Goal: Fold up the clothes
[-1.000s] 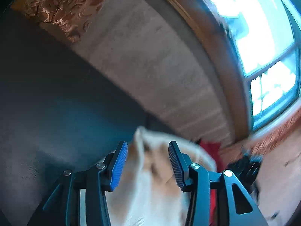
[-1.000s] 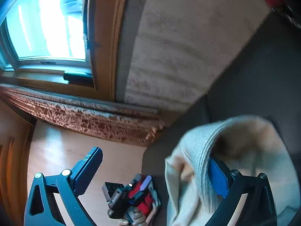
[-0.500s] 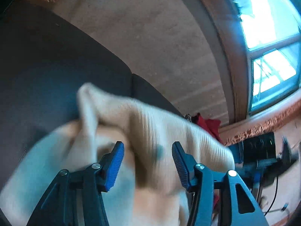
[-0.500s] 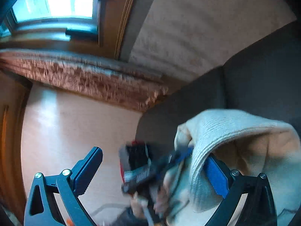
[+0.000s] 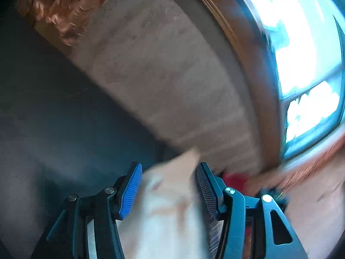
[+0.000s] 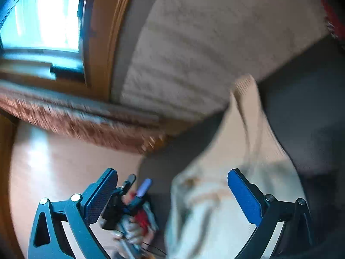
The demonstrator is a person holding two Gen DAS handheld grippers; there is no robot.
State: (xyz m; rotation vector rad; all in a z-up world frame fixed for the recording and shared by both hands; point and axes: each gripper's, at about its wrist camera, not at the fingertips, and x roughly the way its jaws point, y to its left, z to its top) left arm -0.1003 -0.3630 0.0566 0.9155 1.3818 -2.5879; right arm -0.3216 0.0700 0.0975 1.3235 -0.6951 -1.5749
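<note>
A cream knitted garment [image 5: 170,207] is seen bunched up in front of a dark sofa [image 5: 54,112], blurred by motion. In the left wrist view it fills the gap between the blue pads of the left gripper [image 5: 169,186]; whether the pads are pressing on it cannot be told through the blur. In the right wrist view the right gripper [image 6: 172,191] is spread wide, and the garment is draped against its right-hand finger [image 6: 244,196] only, so nothing is clamped there. The left gripper is also seen here, lower left, held in a hand [image 6: 129,232]. A window [image 6: 41,19] is seen behind. The garment appears not yet spread; this is judged to be the gathering step. A firm pinch on an edge is likely needed next, so it can be laid flat.
</note>
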